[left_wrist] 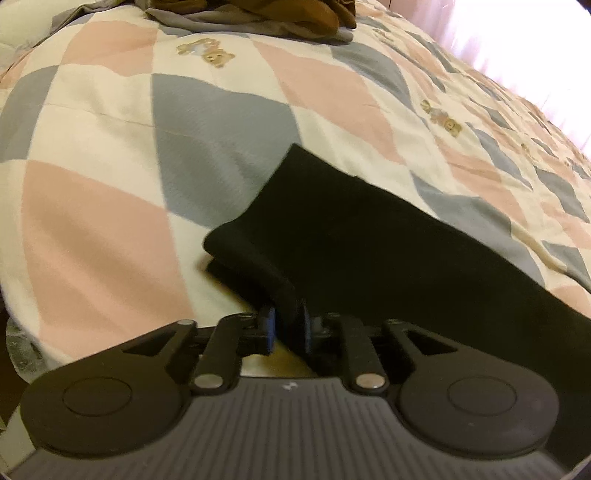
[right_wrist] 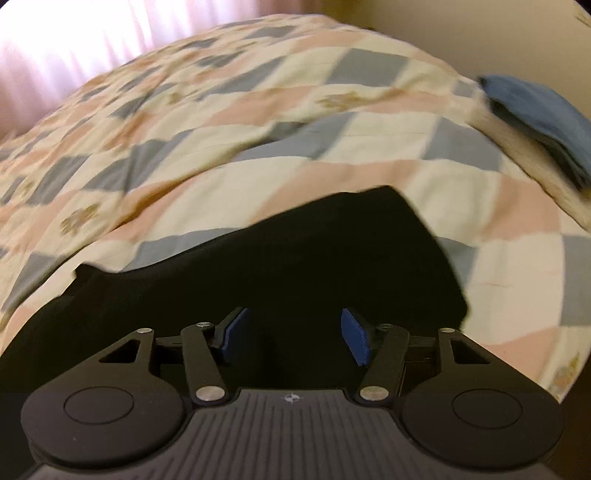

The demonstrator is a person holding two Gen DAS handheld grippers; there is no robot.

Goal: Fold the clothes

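the left gripper [left_wrist: 287,325] is squeezed tight on a bunched edge of the black cloth [left_wrist: 369,243], down at 6 o'clock in its view. the cloth lies on the checked blanket [left_wrist: 110,147] and runs off toward 4 o'clock. a brown and grey clothes pile [left_wrist: 258,14] sits at 12 o'clock. the right gripper [right_wrist: 293,334] is spread wide over the black cloth [right_wrist: 258,266]. a folded blue cloth [right_wrist: 535,114] lies at 2 o'clock.
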